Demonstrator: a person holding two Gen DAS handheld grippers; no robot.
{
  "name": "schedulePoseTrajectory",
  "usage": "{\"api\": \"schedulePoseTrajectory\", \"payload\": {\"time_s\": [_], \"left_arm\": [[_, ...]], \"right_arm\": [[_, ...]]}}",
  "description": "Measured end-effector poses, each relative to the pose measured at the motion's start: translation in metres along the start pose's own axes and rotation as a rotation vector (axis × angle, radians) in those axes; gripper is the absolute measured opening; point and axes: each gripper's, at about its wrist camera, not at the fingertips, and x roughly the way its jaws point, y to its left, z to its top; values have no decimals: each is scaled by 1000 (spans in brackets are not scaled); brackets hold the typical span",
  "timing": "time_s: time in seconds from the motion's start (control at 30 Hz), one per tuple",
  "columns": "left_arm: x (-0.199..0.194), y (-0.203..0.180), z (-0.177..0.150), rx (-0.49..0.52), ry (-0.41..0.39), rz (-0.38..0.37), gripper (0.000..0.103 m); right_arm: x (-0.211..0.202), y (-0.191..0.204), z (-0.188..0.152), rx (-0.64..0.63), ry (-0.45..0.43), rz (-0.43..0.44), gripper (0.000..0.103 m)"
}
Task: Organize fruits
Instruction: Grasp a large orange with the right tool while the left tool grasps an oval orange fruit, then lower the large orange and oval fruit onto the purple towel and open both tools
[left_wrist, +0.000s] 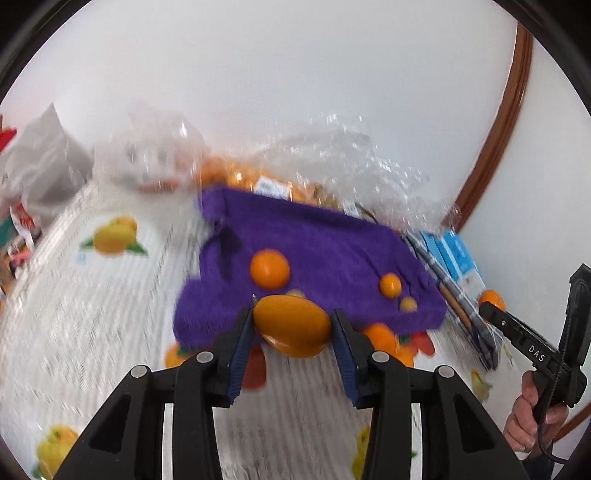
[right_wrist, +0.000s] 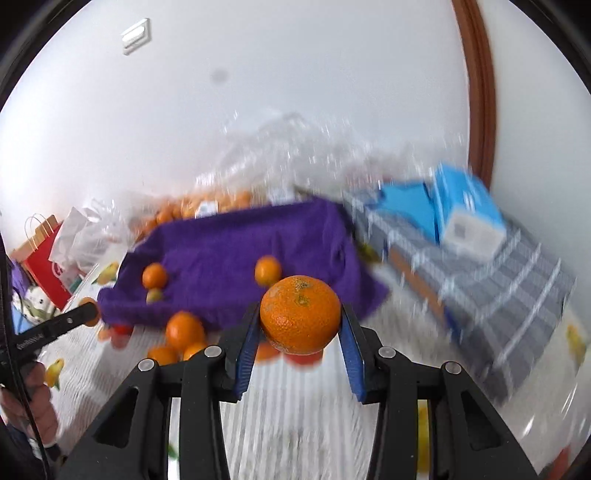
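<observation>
The left hand-held gripper (left_wrist: 291, 325) pinches a smooth yellow-orange fruit (left_wrist: 291, 325) at lower centre; the right hand-held gripper (right_wrist: 300, 319) clamps a dimpled orange (right_wrist: 300, 314). Three or four fruits already lie on the purple towel (right_wrist: 229, 243) mid-frame. Several oranges (right_wrist: 183, 330) wait on the worktop (left_wrist: 92, 295) below its edge, so the job looks barely begun.

I see a table under a white, fruit-printed tablecloth (left_wrist: 92, 314). A purple towel (left_wrist: 314, 251) lies spread toward its far edge, loose oranges (right_wrist: 183, 329) on the cloth just before it. Clear plastic bags (left_wrist: 332, 158) crowd the far edge, a grey checked cloth (right_wrist: 517, 295) the right edge.
</observation>
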Motion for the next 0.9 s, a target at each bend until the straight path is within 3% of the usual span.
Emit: {"api": "schedulePoseTrajectory", "payload": {"time_s": [0.2, 0.43, 0.6, 0.8, 0.9], "left_arm": [[7, -2, 41, 7, -38, 30, 40], [50, -4, 70, -10, -9, 61, 40], [82, -9, 69, -31, 44, 33, 40], [115, -40, 52, 70, 119, 30, 40], [127, -45, 46, 71, 167, 36, 40]], "right_arm": [[29, 2, 37, -15, -25, 10, 42], [70, -5, 57, 14, -20, 26, 42], [102, -11, 43, 43, 60, 20, 42], [122, -11, 28, -5, 124, 7, 42], [128, -11, 23, 0, 155, 12, 42]]}}
